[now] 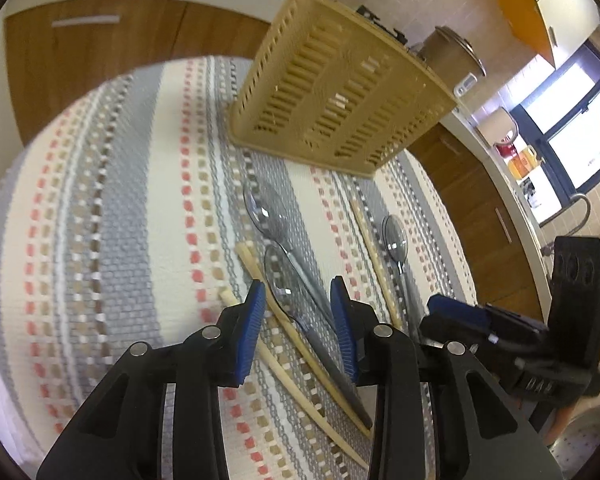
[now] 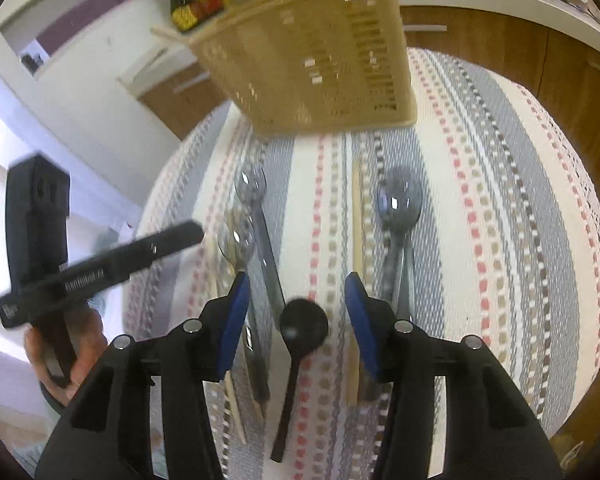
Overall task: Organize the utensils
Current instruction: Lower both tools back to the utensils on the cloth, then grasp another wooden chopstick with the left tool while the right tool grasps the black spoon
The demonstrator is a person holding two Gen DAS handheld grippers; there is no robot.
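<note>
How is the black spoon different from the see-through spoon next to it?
The black spoon is solid black; the see-through spoon is clear grey and shiny. The black spoon lies between the right gripper's open jaws; the see-through spoon lies outside them, its bowl nearer the basket. Both lie flat on the striped cloth.

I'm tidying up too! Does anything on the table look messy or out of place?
Yes. The spoons and chopsticks lie loose on the striped tablecloth instead of standing in the tan basket. A black spoon lies apart between the right gripper's open fingers.
</note>
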